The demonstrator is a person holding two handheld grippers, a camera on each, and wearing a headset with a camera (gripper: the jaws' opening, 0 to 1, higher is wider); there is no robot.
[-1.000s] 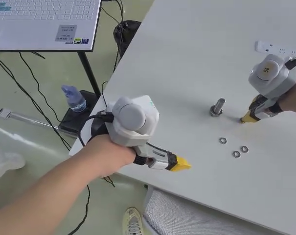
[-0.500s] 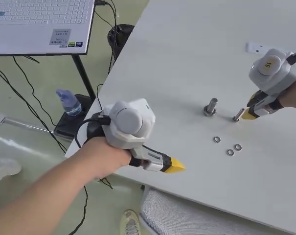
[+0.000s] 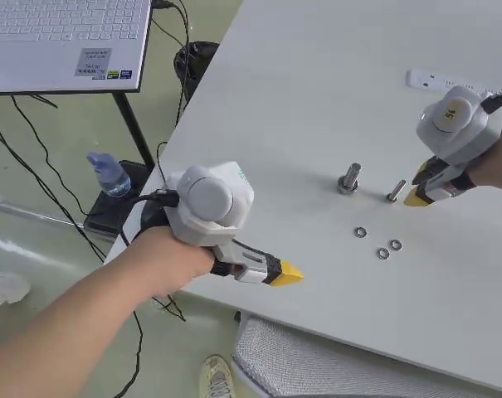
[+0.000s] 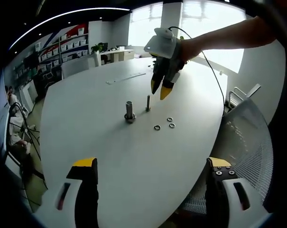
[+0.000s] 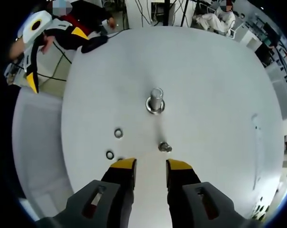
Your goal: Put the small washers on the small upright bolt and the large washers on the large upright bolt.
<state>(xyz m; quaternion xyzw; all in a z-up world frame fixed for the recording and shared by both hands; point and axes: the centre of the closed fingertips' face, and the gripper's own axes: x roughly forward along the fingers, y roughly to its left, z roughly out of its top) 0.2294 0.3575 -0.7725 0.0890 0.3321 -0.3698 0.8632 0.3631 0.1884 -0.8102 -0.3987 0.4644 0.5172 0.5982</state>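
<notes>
White tabletop point(image 3: 317, 99) carries the large upright bolt point(image 3: 348, 178) and, just beside it, the small upright bolt point(image 3: 395, 191). Three loose washers point(image 3: 382, 253) lie flat near them, touching neither. The ring at the large bolt's foot may be a washer; I cannot tell. The right gripper point(image 5: 150, 164) hovers just beside the small bolt, jaws slightly parted and empty. The left gripper point(image 4: 151, 162) hangs at the table's near edge, jaws spread wide, holding nothing.
</notes>
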